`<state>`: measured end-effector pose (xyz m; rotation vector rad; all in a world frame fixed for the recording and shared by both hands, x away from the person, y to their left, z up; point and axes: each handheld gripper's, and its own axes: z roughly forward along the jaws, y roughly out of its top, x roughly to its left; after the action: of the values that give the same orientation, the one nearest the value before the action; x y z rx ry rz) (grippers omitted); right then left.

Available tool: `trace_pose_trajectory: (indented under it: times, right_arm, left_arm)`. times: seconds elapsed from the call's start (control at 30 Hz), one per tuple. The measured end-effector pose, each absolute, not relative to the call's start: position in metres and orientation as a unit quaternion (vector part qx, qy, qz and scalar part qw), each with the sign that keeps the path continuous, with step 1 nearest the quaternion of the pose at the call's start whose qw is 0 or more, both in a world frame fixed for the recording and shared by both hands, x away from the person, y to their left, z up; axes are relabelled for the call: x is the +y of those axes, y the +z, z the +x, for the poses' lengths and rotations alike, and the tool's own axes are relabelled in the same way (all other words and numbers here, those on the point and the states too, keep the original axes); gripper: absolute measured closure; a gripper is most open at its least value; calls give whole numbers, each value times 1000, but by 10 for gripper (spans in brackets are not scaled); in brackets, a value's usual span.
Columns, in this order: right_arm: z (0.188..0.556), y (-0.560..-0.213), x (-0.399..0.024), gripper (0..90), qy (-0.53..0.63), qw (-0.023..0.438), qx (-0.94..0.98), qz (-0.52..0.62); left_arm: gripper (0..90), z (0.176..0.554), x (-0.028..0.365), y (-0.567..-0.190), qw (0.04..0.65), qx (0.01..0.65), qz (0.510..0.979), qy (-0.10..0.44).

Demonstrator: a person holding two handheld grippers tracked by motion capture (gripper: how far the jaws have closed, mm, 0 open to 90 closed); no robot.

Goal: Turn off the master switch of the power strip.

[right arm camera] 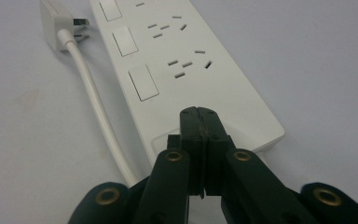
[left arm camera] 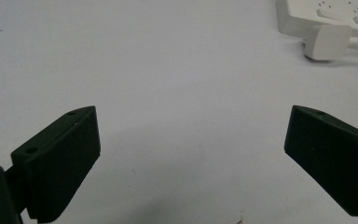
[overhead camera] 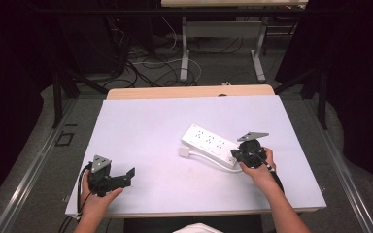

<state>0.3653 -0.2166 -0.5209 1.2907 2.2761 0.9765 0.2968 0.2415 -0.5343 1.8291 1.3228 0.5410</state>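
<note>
- The left gripper [overhead camera: 126,175] is hovering over the near-left part of the white surface [overhead camera: 141,126], its jaws spread wide with nothing between them.
- A white power strip [overhead camera: 210,144] is lying flat right of centre, its plug [overhead camera: 183,152] resting just beside its left end and its cord [right arm camera: 95,105] running along its near side.
- The right gripper [overhead camera: 235,155] is sitting at the strip's right end, its jaws pressed together, tips over the strip's end.
</note>
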Motion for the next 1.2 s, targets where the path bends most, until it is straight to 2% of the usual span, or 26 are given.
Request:
trace_pose_trajectory:
  times: [0.77, 1.2]
  right_arm:
    - [367, -531, -214, 900, 341, 164, 806, 456]
    - [366, -532, -212, 900, 334, 179, 814, 441]
  left_arm:
    - [43, 297, 242, -534, 398, 523, 723, 215]
    - [46, 296, 241, -534, 397, 522, 723, 217]
